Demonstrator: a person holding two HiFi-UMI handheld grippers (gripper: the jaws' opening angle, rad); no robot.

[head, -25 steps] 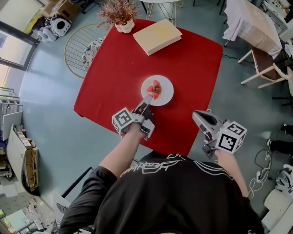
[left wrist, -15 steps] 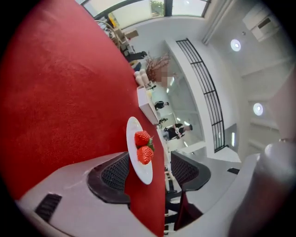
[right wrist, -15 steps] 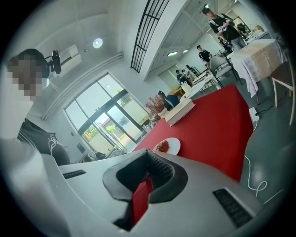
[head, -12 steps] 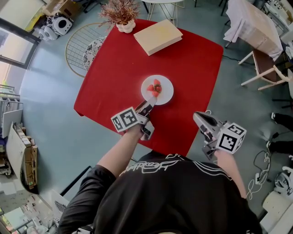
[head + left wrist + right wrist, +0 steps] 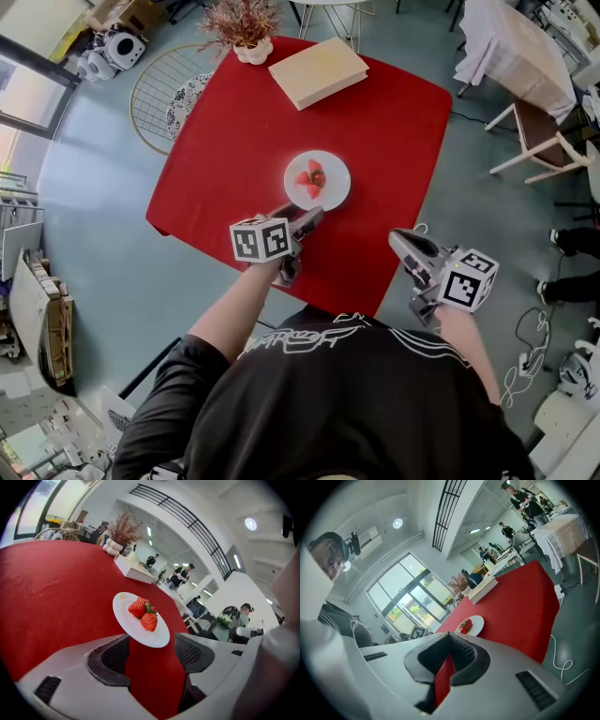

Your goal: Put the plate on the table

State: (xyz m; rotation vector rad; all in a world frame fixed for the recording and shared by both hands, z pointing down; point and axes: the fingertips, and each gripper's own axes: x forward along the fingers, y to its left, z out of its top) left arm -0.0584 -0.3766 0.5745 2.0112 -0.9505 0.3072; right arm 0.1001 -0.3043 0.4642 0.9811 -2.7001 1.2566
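One plate [image 5: 336,185] of strawberries [image 5: 311,176] sits mid-bench [image 5: 384,122] on the red top. Your left tongs [image 5: 300,216], just short of its near rim, are opening with nothing between them. Your right tongs [image 5: 405,246] hang pressed together and empty at the bench's near right edge.

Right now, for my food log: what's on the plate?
Strawberries lie on the plate, near its middle. The plate surface under them is covered.
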